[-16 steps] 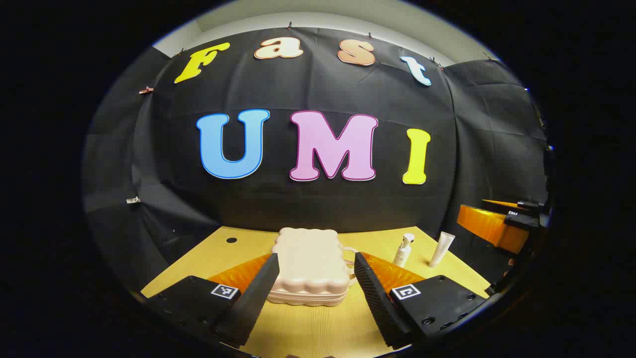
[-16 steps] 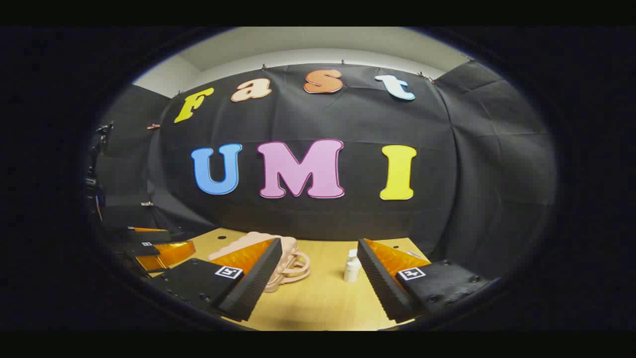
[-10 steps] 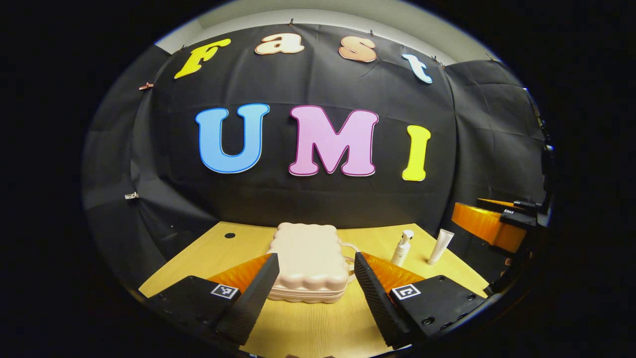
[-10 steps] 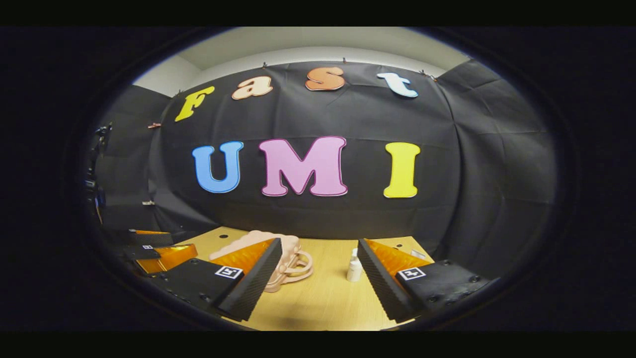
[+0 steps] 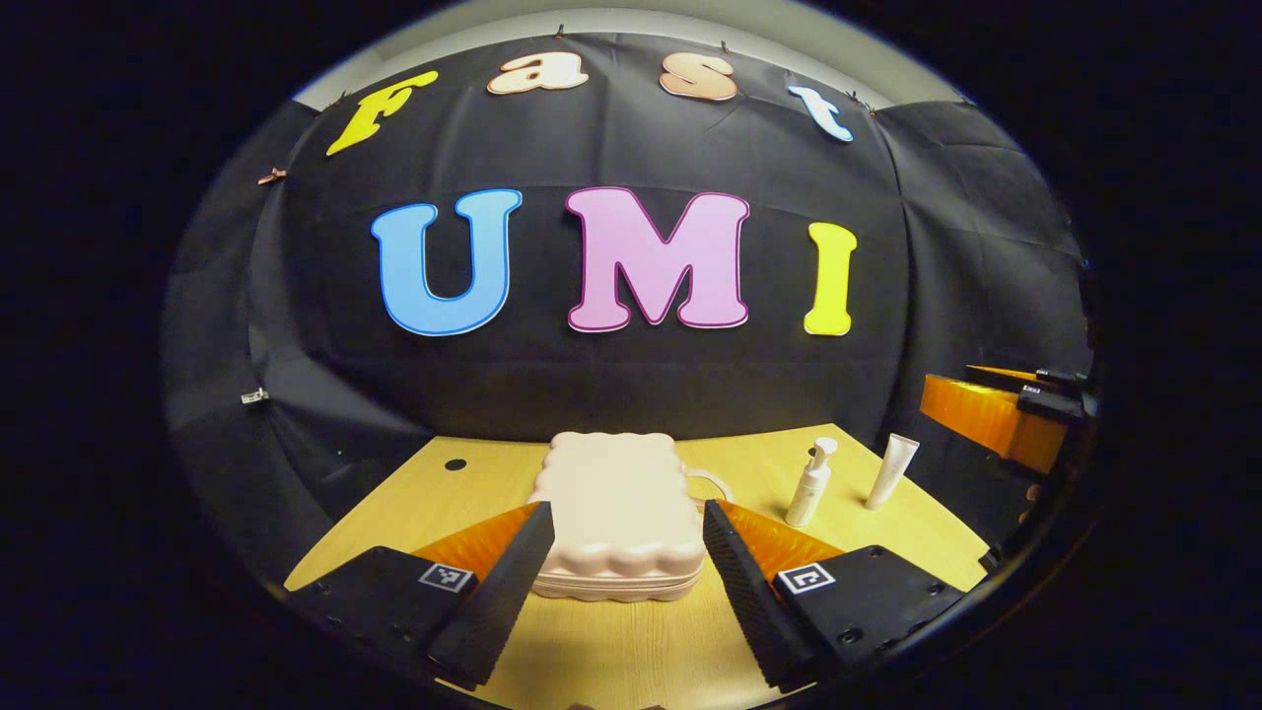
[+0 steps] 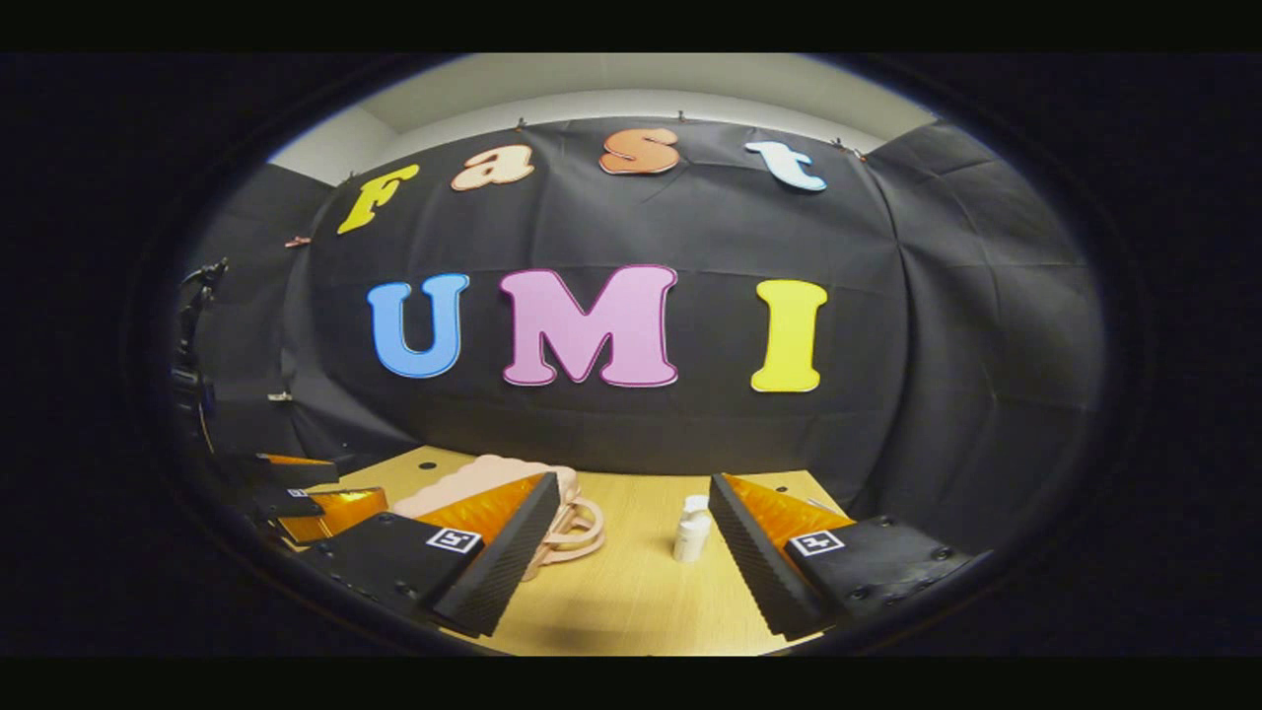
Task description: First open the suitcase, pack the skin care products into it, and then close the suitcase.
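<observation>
the suitcase [image 5: 619, 513] is a pale cream-pink all over, its shell moulded in soft scalloped ridges, and its looped handle [image 6: 577, 525] is the same blush tone. the pump bottle [image 5: 811, 483] is white, and the tube [image 5: 891, 471] just beside it is white too. the table [image 5: 631, 651] is a light yellow wood with fine straight grain and one small dark round spot [image 5: 455, 463] near its far left corner. the booth wall [image 5: 631, 385] behind is plain black cloth, faintly creased.
</observation>
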Motion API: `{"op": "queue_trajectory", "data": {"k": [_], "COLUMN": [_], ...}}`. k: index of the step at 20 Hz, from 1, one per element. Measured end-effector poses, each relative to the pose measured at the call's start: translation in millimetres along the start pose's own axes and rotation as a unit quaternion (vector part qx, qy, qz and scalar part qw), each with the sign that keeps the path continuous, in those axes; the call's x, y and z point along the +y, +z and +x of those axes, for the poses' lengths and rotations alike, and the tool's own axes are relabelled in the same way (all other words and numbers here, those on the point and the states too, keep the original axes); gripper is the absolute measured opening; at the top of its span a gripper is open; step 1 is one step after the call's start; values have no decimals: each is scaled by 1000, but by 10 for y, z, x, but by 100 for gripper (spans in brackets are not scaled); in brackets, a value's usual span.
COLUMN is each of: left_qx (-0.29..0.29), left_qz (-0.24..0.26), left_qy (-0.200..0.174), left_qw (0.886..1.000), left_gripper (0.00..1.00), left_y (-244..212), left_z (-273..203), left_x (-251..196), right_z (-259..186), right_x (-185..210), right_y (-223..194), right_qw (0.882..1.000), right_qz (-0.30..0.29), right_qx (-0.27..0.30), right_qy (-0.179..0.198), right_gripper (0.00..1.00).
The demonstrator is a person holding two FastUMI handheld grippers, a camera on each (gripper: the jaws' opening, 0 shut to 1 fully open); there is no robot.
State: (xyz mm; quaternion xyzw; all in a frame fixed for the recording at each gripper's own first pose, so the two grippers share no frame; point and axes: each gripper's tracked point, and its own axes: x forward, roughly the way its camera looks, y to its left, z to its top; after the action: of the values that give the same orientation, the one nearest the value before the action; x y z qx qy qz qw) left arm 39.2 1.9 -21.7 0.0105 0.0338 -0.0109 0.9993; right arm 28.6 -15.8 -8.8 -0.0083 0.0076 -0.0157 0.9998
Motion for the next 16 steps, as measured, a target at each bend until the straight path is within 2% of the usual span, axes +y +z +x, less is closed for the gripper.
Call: {"op": "queue_trajectory", "data": {"k": [4, 8, 10, 16], "left_qx": [-4, -4, 8, 50], "left_qz": [-6, 7, 15, 15], "left_qy": [-13, -49, -65, -107], "left_qw": [1000, 999, 998, 993], "left_gripper": [96, 96, 96, 96], "left_y": [95, 119, 37, -255], "left_z": [151, 454, 668, 1428], "left_x": [-59, -307, -488, -1186], "right_z": [98, 141, 173, 236], "right_x": [-82, -222, -333, -701], "right_y": [19, -1, -125, -391], "right_qw": [1000, 1000, 999, 997], "right_qz": [8, -5, -22, -10], "right_qx": [0, 1, 16, 52], "right_qy": [-11, -27, -38, -53], "right_gripper": [97, 97, 97, 97]}}
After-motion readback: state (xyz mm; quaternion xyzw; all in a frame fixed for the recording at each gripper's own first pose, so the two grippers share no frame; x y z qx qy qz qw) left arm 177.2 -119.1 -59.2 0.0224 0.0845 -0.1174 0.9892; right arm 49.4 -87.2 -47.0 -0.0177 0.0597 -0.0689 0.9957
